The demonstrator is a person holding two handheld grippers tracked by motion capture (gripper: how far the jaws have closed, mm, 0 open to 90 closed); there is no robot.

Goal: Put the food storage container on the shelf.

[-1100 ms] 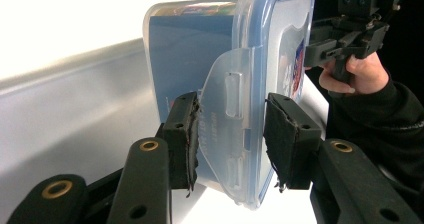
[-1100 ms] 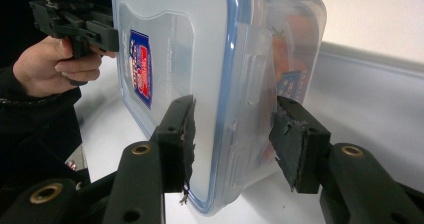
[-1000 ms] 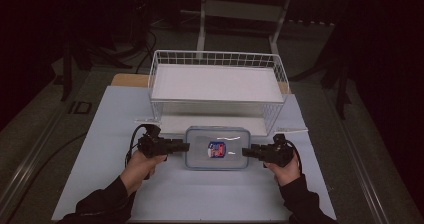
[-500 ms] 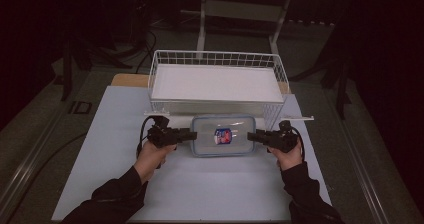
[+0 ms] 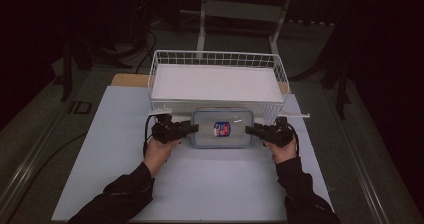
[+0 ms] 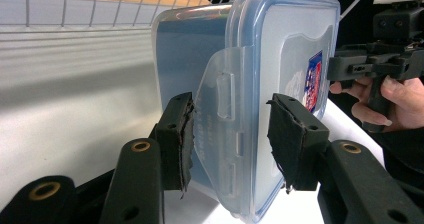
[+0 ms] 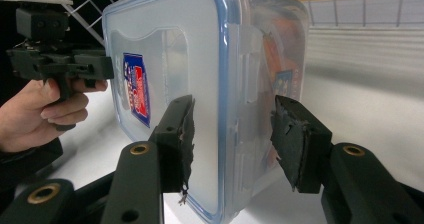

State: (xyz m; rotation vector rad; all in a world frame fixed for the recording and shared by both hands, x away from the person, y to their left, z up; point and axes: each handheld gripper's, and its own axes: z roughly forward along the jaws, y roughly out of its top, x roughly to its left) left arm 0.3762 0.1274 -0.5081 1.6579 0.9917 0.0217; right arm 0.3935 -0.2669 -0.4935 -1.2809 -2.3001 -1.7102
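Just beyond the fingers [image 5: 193, 128], the wire basket [image 5: 216, 59] wall blocks forward passage. The lidded container [image 5: 222, 128] fills the gap between both pairs. Behind them, bare counter [image 5: 220, 184] lies open.

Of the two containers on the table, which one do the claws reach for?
The small clear plastic box with the blue-rimmed lid and a sticker. Left claw and right claw flank its ends. The white wire basket behind is larger.

Both forearms reach forward, left tongs [image 5: 192, 128] and right tongs [image 5: 248, 129] spread apart.
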